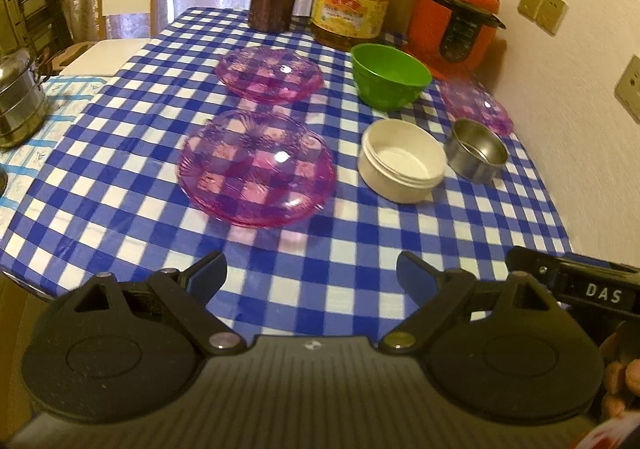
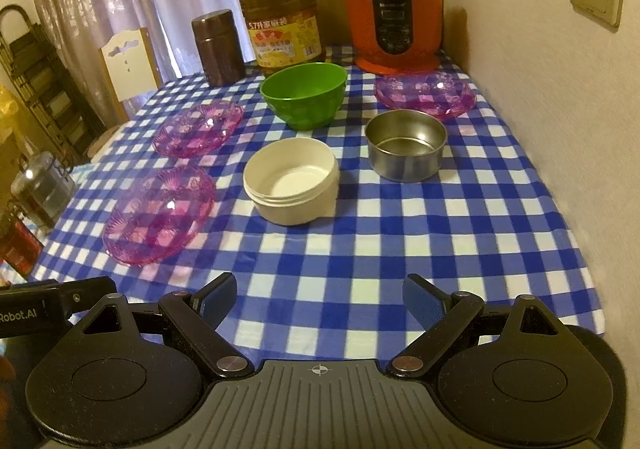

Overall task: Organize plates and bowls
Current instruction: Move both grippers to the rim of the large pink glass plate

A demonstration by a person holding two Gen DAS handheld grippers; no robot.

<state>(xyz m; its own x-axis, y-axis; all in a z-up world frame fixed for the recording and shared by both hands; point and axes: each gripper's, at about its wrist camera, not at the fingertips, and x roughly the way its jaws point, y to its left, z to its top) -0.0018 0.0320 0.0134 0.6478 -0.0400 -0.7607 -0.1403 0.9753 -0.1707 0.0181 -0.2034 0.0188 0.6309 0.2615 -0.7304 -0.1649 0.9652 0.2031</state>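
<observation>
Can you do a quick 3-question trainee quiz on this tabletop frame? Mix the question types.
1. How many pink plates are on the checked tablecloth?
2. True or false: the white bowl is stacked inside the green bowl.
3. The pink plate by the wall lies nearest to which: A) brown canister, B) red cooker, C) oil bottle?

Key:
1. Three: near plate, middle plate, and the one by the wall.
2. False; they sit apart, as does the steel bowl. Left gripper and right gripper are both open and empty.
3. B.
</observation>
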